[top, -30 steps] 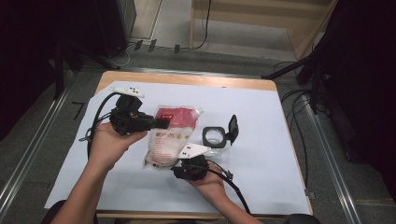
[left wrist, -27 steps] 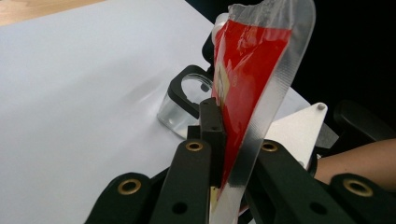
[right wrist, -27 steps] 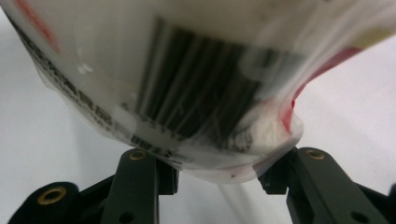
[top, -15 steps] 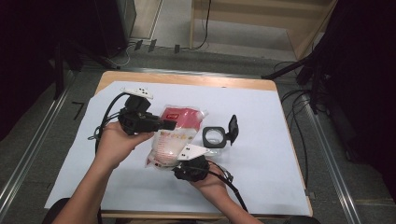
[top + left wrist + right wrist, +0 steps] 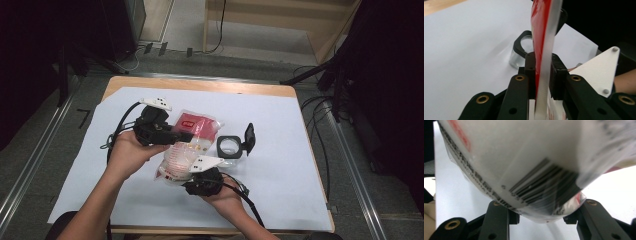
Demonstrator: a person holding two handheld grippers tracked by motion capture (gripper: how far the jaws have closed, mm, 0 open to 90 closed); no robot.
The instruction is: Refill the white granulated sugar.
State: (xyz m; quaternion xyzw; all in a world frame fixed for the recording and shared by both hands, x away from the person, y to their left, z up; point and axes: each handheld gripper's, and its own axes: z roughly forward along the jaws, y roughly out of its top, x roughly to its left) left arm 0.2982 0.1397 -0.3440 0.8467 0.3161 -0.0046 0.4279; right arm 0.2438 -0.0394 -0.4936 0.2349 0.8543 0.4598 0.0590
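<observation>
On a table covered with white paper [image 5: 280,130], a red and white sealed bag [image 5: 187,145] is held up between two handheld grippers. At left, the left gripper [image 5: 186,136] stands at the bag's red top edge; its jaws have just been opening, and the flat seal [image 5: 544,62] lies loosely between them, barely pinched, if at all. Lower, the right gripper [image 5: 192,176] is clamped part-open on the bag's bulging bottom end, apparently to steady it. At right, a small glass jar [image 5: 231,146] with an open black lid rests, probably awaiting the contents.
</observation>
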